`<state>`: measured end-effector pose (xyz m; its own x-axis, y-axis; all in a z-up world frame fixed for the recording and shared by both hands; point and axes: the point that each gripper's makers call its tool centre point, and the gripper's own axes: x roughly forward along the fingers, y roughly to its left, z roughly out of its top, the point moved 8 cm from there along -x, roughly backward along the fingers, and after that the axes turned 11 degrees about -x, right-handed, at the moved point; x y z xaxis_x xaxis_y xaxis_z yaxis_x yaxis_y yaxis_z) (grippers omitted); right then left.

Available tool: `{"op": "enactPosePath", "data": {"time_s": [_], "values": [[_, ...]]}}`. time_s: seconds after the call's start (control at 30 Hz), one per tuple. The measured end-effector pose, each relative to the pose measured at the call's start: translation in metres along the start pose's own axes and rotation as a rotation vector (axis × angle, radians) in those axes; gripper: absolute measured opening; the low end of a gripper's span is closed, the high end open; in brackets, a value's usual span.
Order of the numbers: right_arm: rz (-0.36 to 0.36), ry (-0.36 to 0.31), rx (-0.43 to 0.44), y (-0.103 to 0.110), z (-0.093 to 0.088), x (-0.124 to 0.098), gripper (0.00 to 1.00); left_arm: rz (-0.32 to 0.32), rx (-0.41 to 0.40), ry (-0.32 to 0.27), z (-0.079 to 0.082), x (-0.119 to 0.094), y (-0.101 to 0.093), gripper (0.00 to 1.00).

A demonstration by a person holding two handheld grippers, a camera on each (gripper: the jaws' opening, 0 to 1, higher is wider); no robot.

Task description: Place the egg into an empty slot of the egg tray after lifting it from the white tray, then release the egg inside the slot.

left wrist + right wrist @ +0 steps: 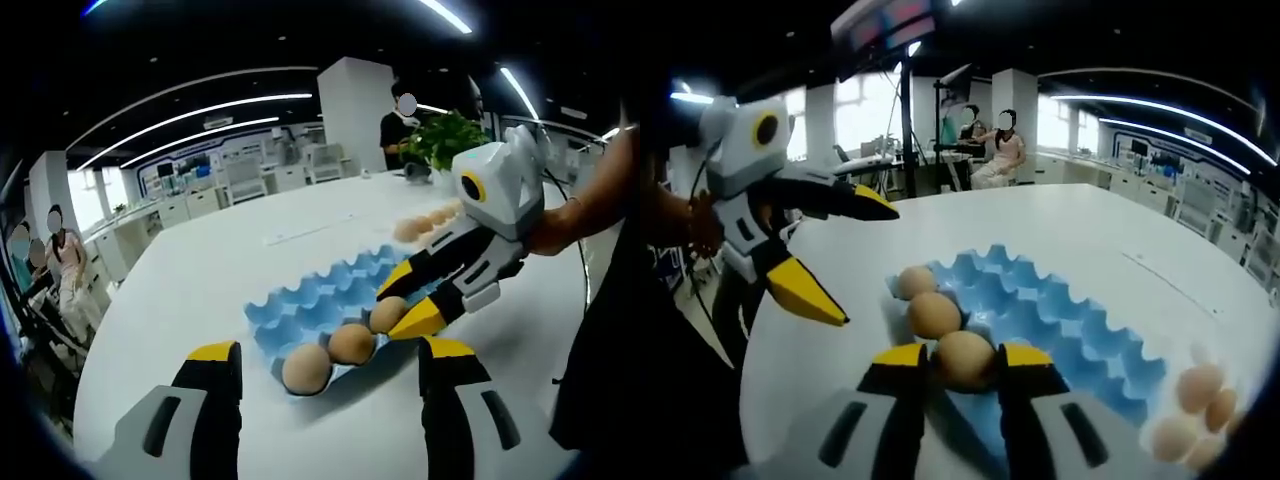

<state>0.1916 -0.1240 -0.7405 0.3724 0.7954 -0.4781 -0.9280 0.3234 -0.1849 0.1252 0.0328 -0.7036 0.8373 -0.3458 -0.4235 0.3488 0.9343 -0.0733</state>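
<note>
A blue egg tray (320, 295) (1080, 335) lies on the white table. Two brown eggs (306, 367) (917, 282) sit in slots along its near edge. My right gripper (963, 358) (393, 312) is shut on a third egg (965, 360) (388, 313), which is low at the adjoining edge slot, in line with the other two. Whether it rests in the slot I cannot tell. My left gripper (332, 352) (850, 255) hangs open and empty beside the tray, close to the egg row. Several more eggs (430, 218) (1195, 400) lie grouped farther off; the white tray under them is hard to make out.
A potted plant (445, 140) stands at the table's far end with a person (400, 130) behind it. More people (995, 150) sit beyond the table. A hand (560, 225) holds the right gripper. Several blue slots (1040, 300) are vacant.
</note>
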Motion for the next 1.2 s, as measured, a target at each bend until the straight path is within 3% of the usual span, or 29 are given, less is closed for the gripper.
{"op": "enactPosePath", "data": {"time_s": [0.13, 0.57, 1.2], "values": [[-0.003, 0.003, -0.020, 0.002, -0.002, -0.005, 0.27, -0.001, 0.001, 0.004, 0.000, 0.000, -0.001, 0.73], [-0.066, -0.033, 0.065, -0.009, -0.011, -0.030, 0.26, -0.013, 0.003, 0.001, 0.001, 0.003, -0.004, 0.72], [-0.111, -0.044, 0.100, -0.010, -0.015, -0.043, 0.26, -0.009, 0.002, 0.011, -0.001, 0.001, -0.003, 0.73]]}}
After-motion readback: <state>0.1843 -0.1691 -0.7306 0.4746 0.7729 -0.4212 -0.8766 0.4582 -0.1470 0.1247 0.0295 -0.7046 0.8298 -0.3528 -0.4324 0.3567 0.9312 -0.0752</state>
